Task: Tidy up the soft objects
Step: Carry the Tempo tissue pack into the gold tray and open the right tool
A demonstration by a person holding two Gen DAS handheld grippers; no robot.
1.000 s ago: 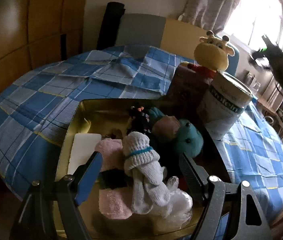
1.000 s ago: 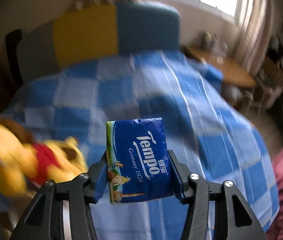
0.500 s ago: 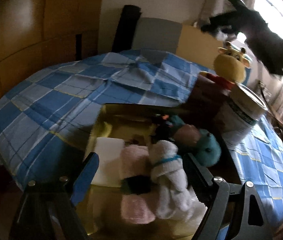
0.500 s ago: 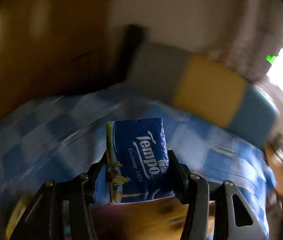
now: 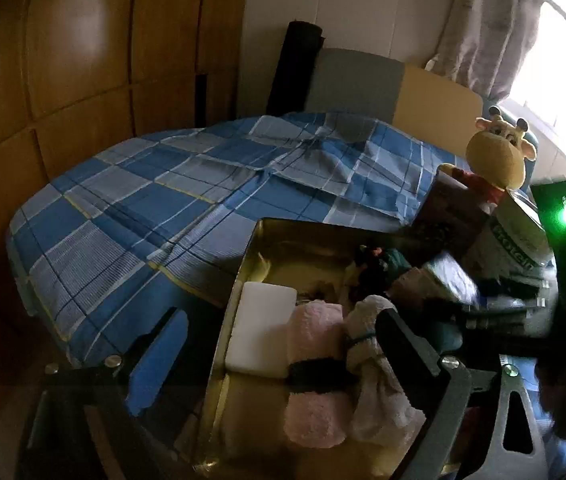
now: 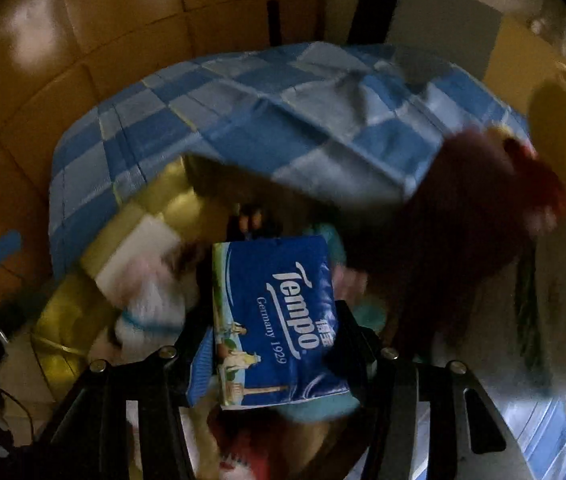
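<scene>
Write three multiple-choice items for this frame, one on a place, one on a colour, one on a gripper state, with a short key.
1. Where does the white block lie?
A. on the bedspread
B. in the gold tin, beside the pink towel
C. on top of the can

2. What colour is the tissue pack?
A. blue
B. red
C. green

3. How does the right gripper stand?
A. open and empty
B. shut on the plush giraffe
C. shut on the tissue pack

Key:
1 B, the block sits inside the gold tin at its left wall, with the pink towel to its right.
2 A, the wrapper is dark blue with white Tempo lettering.
3 C, the right wrist view shows both fingers pressed against the pack's sides, over the tin.
</scene>
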